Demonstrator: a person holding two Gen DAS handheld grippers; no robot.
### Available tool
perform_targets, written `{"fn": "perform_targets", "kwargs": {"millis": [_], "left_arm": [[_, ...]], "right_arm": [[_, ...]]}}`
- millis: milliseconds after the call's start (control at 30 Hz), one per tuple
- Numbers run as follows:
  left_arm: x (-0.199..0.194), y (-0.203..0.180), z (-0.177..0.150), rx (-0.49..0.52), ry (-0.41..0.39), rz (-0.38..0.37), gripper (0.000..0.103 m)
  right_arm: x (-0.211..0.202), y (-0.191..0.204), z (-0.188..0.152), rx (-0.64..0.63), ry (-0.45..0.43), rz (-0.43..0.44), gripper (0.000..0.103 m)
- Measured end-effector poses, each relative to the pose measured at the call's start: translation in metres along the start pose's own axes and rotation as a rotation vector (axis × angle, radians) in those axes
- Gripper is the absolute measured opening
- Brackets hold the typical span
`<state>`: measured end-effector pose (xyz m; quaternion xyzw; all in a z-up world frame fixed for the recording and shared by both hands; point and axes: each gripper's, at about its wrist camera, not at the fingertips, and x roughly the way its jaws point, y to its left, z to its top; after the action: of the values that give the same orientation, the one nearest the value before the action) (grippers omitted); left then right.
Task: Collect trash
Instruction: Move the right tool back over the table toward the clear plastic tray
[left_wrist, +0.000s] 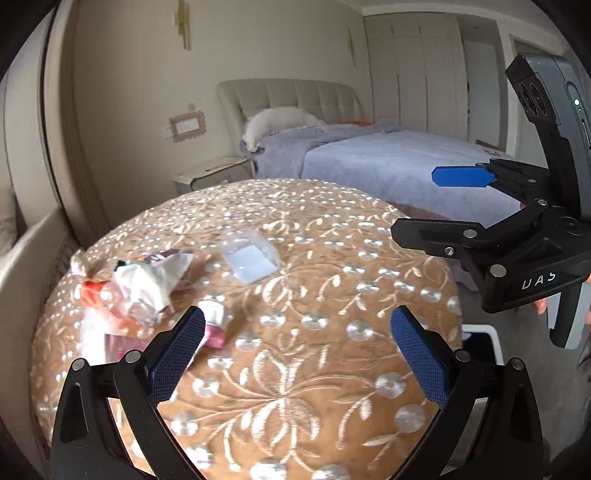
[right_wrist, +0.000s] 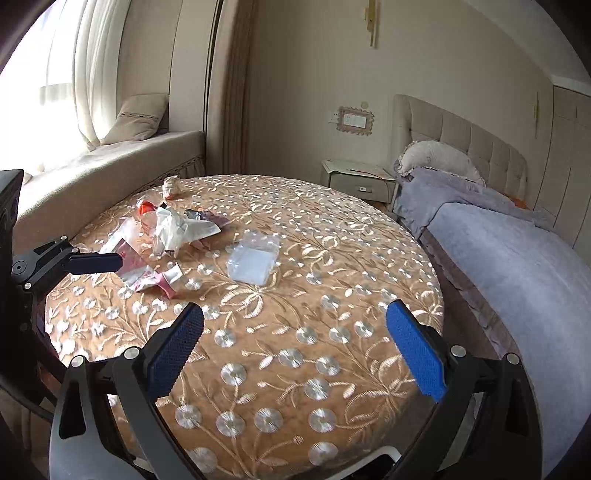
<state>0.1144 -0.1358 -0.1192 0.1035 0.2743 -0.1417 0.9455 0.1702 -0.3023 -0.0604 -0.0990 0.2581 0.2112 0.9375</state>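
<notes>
Hovering over the round embroidered table (right_wrist: 295, 332), the left gripper (left_wrist: 297, 354) and right gripper (right_wrist: 293, 350), 2 in all, gape empty; the wrapper pile (right_wrist: 173, 229) lies far-left, so approach low and pinch 1 piece.

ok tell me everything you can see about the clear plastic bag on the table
The clear plastic bag is a small, flat, see-through pouch, looking like thin glossy film, with a whitish rectangular patch in its lower half. It appears empty and slightly crinkled at its far end. It lies flat on the embroidered tablecloth, alone near the middle of the round table, apart from the pile of wrappers to its left. Nothing but the cloth touches it; both grippers are clear of it.
</notes>
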Motion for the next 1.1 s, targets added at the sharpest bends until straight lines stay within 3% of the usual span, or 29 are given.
{"fn": "perform_targets", "kwargs": {"millis": [233,467,567,700,933,1100], "left_arm": [[-0.016,0.071,-0.014,-0.084,-0.009,0.143,0.098],[-0.026,0.152,-0.049,-0.321,0.047,0.465,0.098],[-0.029,0.182,-0.067,-0.430,0.087,0.543,0.098],[-0.025,0.212,-0.080,-0.524,0.126,0.580,0.098],[-0.011,0.235,-0.094,-0.580,0.178,0.633,0.098],[-0.001,0.243,-0.090,-0.597,0.209,0.611,0.098]], "right_arm": [[0.033,0.040,0.029,-0.037,0.008,0.062,0.098],[0.066,0.081,0.043,-0.095,0.042,0.130,0.098],[0.077,0.095,0.046,-0.115,0.057,0.158,0.098],[0.091,0.109,0.047,-0.133,0.077,0.184,0.098],[0.109,0.111,0.047,-0.138,0.109,0.195,0.098],[0.127,0.104,0.042,-0.120,0.149,0.202,0.098]]}}
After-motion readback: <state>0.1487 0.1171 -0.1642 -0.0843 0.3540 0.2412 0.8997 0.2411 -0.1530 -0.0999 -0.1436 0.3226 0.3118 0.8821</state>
